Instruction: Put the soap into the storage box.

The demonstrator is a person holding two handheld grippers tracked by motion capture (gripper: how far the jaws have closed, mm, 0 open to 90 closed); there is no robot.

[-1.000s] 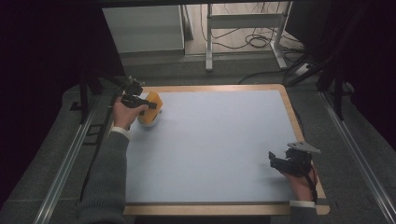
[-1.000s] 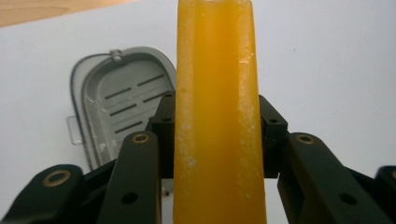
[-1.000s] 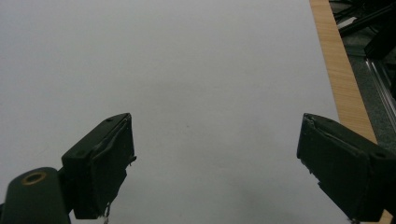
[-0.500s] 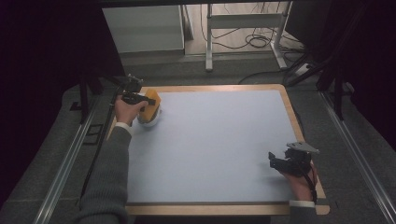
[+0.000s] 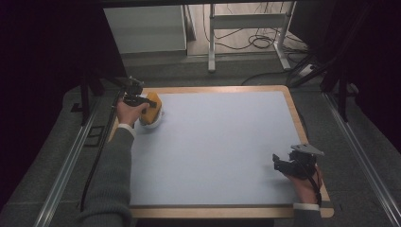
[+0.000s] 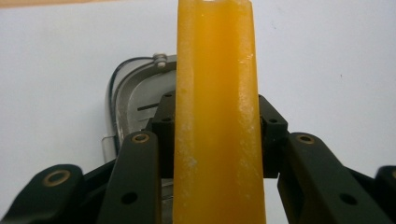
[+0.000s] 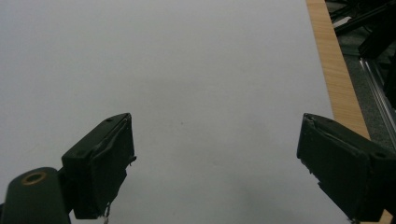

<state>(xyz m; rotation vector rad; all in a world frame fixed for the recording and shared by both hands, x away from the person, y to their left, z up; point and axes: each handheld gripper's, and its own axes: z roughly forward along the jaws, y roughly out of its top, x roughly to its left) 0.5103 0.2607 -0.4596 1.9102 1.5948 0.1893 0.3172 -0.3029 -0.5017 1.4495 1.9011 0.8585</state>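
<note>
Left claw [image 5: 144, 102]: clamped on the orange block [image 6: 215, 112]; in the left gripper view both black jaws press its long sides, and the block stands upright between them.
Orange block, place: far-left part of the counter [image 5: 213, 142], just over a white and metal object [image 5: 152, 122] that lies on the pale surface; whether block and object touch cannot be told.
White and metal object: in the left gripper view its rounded metal rim and a dark cord edge show behind the block, to the left of it.
Right claw [image 5: 283, 162]: jaws wide apart, nothing between them; it sits near the counter's near-right corner, well apart from the block.
Counter: pale sheet with a wooden border.
Change since a second ago: the left hand and its block have come a little nearer the person and lower, onto the white object; the grip is unchanged. The right hand has kept its place.
</note>
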